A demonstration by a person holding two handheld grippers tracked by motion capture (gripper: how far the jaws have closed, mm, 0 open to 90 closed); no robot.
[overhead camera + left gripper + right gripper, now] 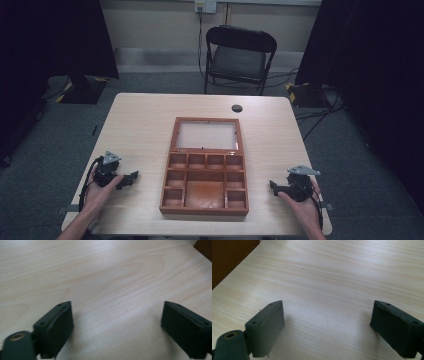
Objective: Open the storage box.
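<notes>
I rest my left gripper (134, 176) and right gripper (272, 186) low on the pale wooden table (140, 125), jaws wide and empty, flanking the open reddish-brown wooden compartment box (205, 186) between them, probably parked clear; only its glass-paned lid (206, 135) lies behind.

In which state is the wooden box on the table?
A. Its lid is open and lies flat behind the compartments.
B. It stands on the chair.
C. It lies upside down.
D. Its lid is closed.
A: in the high view the wooden box shows its bare compartments, and its glass-paned lid lies folded back flat on the table behind them.
</notes>
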